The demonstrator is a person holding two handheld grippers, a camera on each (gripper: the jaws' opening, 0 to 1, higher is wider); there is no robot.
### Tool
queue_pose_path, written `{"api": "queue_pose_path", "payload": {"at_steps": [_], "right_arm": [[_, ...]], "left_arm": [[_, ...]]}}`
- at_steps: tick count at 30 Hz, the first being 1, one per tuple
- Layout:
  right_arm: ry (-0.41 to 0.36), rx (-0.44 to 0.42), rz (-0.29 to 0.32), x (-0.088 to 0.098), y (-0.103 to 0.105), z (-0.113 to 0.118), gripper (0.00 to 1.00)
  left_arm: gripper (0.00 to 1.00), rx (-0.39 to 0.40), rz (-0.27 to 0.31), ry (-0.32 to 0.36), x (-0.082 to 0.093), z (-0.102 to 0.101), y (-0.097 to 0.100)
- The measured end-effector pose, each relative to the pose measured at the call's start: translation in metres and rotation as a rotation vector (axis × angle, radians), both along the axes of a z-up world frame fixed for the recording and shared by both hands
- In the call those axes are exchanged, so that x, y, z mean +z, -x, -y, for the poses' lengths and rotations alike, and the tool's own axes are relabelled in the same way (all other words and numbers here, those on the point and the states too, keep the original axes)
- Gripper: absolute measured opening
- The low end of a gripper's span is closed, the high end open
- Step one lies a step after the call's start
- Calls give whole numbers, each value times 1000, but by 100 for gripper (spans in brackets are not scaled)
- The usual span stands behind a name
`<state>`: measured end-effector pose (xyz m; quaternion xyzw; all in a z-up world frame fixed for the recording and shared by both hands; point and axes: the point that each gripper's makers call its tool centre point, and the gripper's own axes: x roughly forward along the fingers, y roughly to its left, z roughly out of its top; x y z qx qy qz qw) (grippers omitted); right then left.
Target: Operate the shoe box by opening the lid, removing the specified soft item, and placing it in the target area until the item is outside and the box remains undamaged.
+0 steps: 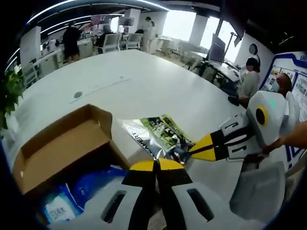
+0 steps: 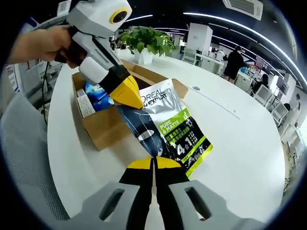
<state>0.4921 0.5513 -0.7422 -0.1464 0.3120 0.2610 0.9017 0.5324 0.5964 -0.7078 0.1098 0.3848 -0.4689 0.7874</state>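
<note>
The open cardboard shoe box [image 1: 62,148] [image 2: 103,127] stands on the white table with blue packs [image 1: 91,187] [image 2: 98,96] inside. A silver, black and green soft pouch [image 1: 160,134] [image 2: 168,124] hangs just outside the box, over its side wall. My left gripper [image 1: 156,165] [image 2: 127,95] is shut, its yellow tips on the pouch's printed top corner by the box. My right gripper [image 2: 154,164] [image 1: 194,151] is shut on the pouch's opposite green end, nearer the table's edge.
The white table [image 1: 144,81] [image 2: 240,143] stretches wide beyond the box. A potted plant [image 2: 146,40] [image 1: 12,88] stands past the box. Grey chairs [image 2: 24,158] [image 1: 261,191] sit at the table's edge. A hand [image 2: 43,43] holds the left gripper. People stand and sit far off.
</note>
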Motion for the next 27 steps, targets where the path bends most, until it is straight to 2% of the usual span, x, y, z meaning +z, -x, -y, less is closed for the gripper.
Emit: {"api": "queue_pose_path", "payload": {"at_steps": [11,27], "right_arm": [[27,21,-31,-21,-4,8,0],[41,45,-36,-32,-9,16,0]], "left_arm": [[0,-37,4,-57,-16,9,-3],[0,-61,-4,-97,-28,12,0]]}}
